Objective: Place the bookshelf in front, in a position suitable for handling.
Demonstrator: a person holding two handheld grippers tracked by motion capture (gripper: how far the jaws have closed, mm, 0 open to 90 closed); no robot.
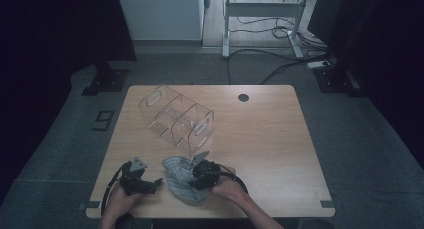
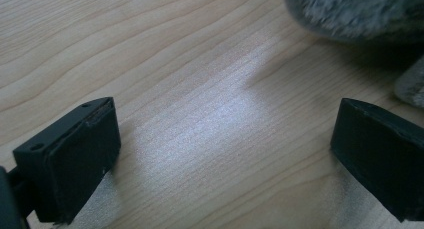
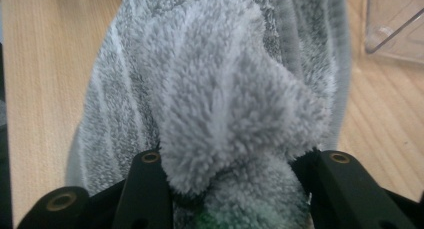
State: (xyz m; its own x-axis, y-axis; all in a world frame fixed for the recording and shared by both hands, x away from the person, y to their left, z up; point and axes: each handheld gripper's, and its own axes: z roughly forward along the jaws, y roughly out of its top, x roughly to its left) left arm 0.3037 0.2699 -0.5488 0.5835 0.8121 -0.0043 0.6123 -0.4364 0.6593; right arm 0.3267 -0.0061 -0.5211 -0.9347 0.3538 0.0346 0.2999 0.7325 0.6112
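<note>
One wooden bench (image 1: 270, 139) fills the middle of the high view, with a small dark round hole near its top edge. On the grey floor at the left of that view lies a dark mark shaped like the number 9 (image 1: 103, 120); it is the only writing that can be read.

One clear plastic box (image 1: 176, 117) stands on the bench, above the middle of that view. It has dividers inside, and it is see-through, so counting its parts is hard. A corner of it shows at the upper right of the right gripper view.

One fluffy grey cloth (image 1: 181, 181) lies bunched on the bench near the bottom middle of the high view, just below the box. Its lower part is hidden by the right claw.

There are two claws. The right claw (image 3: 235, 184) is clenched on a thick fold of the cloth. The left claw (image 2: 225, 159), at the lower left of the high view, is released, with bare wood between its jaws. The cloth is blurry and cut off at the upper right of the left gripper view.
</note>
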